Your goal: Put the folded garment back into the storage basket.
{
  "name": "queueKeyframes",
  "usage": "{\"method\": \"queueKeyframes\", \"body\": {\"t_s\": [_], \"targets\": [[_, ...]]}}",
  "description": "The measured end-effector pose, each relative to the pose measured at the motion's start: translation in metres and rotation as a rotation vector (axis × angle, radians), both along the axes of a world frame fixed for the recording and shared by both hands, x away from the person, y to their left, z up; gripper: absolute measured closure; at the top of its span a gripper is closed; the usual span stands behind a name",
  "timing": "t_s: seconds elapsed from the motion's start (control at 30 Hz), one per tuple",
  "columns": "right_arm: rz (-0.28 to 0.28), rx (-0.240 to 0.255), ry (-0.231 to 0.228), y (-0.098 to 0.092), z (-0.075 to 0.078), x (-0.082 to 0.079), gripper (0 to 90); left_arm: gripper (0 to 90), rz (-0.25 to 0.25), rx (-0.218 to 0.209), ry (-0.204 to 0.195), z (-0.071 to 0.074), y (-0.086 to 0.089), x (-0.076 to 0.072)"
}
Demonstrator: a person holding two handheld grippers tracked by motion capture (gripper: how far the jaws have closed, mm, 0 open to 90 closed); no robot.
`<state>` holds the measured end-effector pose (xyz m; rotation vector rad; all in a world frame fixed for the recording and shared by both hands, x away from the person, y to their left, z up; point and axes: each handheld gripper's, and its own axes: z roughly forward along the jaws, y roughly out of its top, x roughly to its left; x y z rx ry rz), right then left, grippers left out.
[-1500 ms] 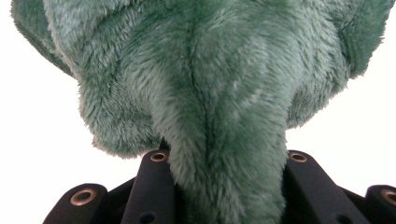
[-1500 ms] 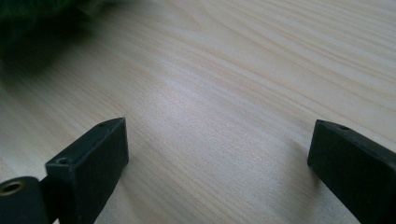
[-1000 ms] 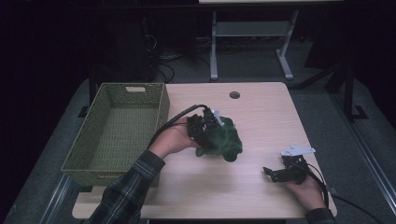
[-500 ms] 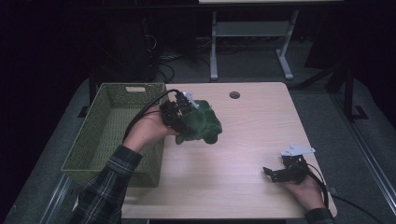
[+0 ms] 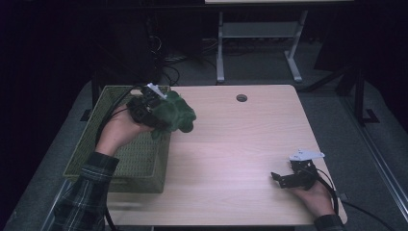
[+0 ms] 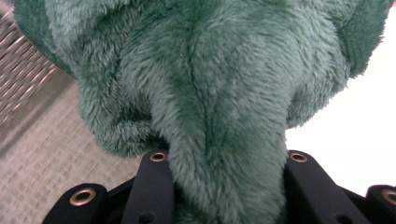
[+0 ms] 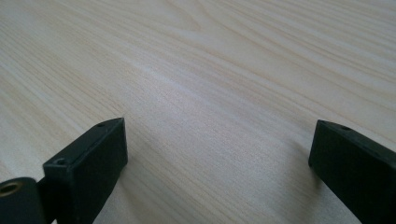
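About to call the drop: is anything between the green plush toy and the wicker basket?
Nothing visible. The left gripper holds the green plush toy over the wicker basket's right rim, and the basket floor showing beneath looks bare.

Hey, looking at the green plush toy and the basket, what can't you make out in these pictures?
- What animal the plush toy is: the left gripper view is too close, the high view too small and dim.
- The left gripper pads: buried in fur in the left gripper view.
- The basket floor's far end: covered by hand and toy in the high view.
- The right gripper body: cut off by the bottom edge.
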<state>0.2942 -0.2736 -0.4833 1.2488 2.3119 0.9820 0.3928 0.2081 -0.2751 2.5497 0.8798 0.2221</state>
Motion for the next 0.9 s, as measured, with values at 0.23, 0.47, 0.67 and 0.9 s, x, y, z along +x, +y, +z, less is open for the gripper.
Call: {"method": "queueKeyframes", "body": {"t_s": [0.23, 0.47, 0.67, 0.9], "targets": [[0.0, -0.001, 0.0, 0.0, 0.0, 0.0, 3.9, 68.1, 0.12, 0.027, 0.009, -0.011, 0.042, 0.002], [0.0, -0.001, 0.0, 0.0, 0.0, 0.0, 3.9, 68.1, 0.244, 0.032, 0.031, -0.032, 0.076, 0.006], [0.0, -0.001, 0.001, 0.0, 0.0, 0.0, 3.9, 68.1, 0.3, 0.067, 0.08, -0.065, 0.093, 0.012], [0.0, -0.001, 0.0, 0.0, 0.0, 0.0, 3.9, 68.0, 0.332, 0.08, 0.138, -0.102, 0.101, 0.016]]}}
